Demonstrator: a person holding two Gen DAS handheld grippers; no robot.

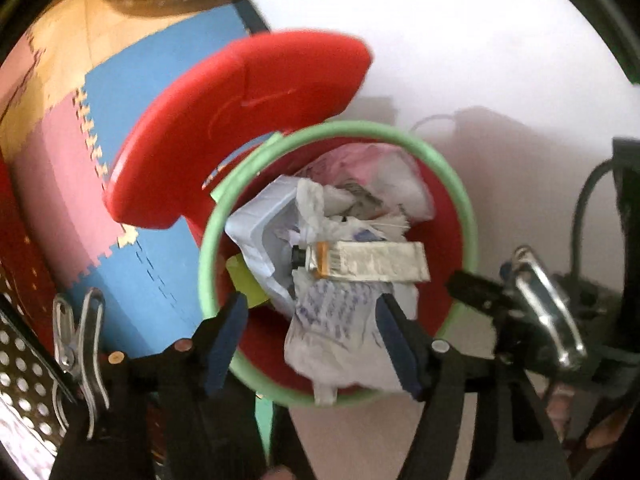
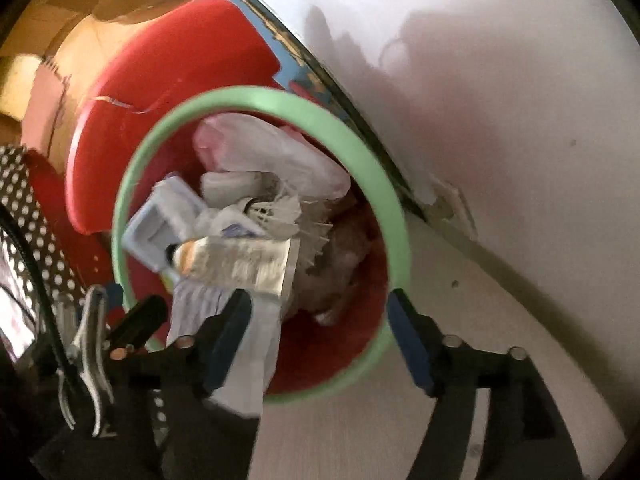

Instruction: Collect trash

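A red trash bin [image 1: 448,216] with a pale green rim [image 1: 466,200] is seen from above in both wrist views, filling the centre of each frame, and its red lid [image 1: 224,128] is tipped open toward the upper left. The bin is packed with trash: a flattened white tube [image 1: 372,260] with a black cap lies across the middle, a crumpled printed white wrapper [image 1: 336,320] sits below it, and a pinkish-white plastic bag [image 1: 380,172] is pressed against the far wall. In the right wrist view a shuttlecock [image 2: 276,212] is seen beside the tube. The left gripper [image 1: 312,344] is held over the lower part of the bin with its jaws released; the wrapper lies between them, and whether the right-hand pad touches it cannot be told. The right gripper [image 2: 316,340] is likewise spread wide, nothing being gripped. A blue and pink foam mat [image 1: 120,184] covers the floor at the left, and a white wall [image 1: 460,40] fills the upper right.
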